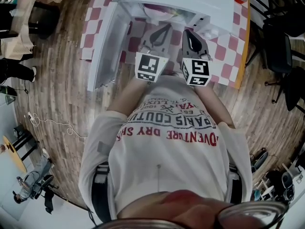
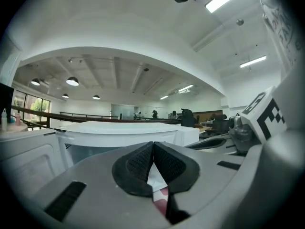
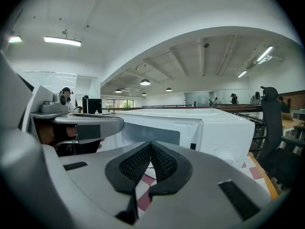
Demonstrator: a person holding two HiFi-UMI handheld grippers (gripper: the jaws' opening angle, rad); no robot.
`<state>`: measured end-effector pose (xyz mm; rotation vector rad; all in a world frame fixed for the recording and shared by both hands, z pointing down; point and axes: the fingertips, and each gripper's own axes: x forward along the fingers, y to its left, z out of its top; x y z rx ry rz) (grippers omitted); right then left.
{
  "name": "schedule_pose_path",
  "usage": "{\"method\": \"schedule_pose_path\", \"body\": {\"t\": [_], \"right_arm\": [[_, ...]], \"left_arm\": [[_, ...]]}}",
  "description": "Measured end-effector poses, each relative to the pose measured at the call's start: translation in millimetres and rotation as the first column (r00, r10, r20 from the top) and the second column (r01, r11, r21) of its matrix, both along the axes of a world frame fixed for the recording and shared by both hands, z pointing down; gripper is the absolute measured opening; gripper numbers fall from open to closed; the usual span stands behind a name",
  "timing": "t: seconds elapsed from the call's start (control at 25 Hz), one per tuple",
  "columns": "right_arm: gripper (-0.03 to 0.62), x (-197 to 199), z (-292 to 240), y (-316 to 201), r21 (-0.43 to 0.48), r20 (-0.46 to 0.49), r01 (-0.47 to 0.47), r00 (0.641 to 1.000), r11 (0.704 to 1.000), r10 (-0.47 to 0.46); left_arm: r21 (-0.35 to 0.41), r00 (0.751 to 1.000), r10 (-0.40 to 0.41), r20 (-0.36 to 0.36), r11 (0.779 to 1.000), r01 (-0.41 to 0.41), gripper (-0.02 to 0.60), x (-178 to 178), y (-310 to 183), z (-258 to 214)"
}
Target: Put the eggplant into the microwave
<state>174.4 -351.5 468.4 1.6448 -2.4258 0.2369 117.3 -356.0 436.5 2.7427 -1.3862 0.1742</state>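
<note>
A: What are the fingers doing?

B: Both pairs are closed with nothing in them. The left gripper (image 2: 153,146) has its black, mesh-textured pads pressed tip to tip, and the right gripper (image 3: 151,146) looks the same. Each has a smooth grey plastic shell and a cube (image 1: 148,67) patterned in black and white squares.

A: And the eggplant?

B: I can't place it. Neither gripper carries it. The head view shows only a purplish smear in the mouth of the microwave (image 3: 224,132), too blurred to call.

A: Describe the microwave.

B: A boxy white one, glossy, with rounded top edges. Its door (image 1: 106,46) hangs open on the left side, and both grippers are just in front of the opening, side by side.

A: What does it stand on?

B: A table (image 1: 242,51) with an orange edge, covered by a cloth (image 1: 224,63) of pink and white squares.

A: The room?

B: The floor (image 1: 62,80) is wood-grain planks. It's a large open hall with a white beamed ceiling, round hanging lamps (image 2: 72,81) and long strip lights (image 2: 252,61). A dark rail (image 2: 71,114) runs across the back, and a black office chair (image 3: 269,123) stands to the right of the table. The person wears a white printed shirt (image 1: 167,147).
</note>
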Motion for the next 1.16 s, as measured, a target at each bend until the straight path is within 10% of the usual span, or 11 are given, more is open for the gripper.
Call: {"method": "schedule_pose_path", "body": {"t": [1.16], "right_arm": [[0.025,-10.1,-0.5,-3.8,0.015,0.009,0.024,1.000,1.000,-0.024]], "left_arm": [[0.002,0.998,-0.045,0.047,0.999,0.045,0.026,-16.3,-8.1,7.1]]}}
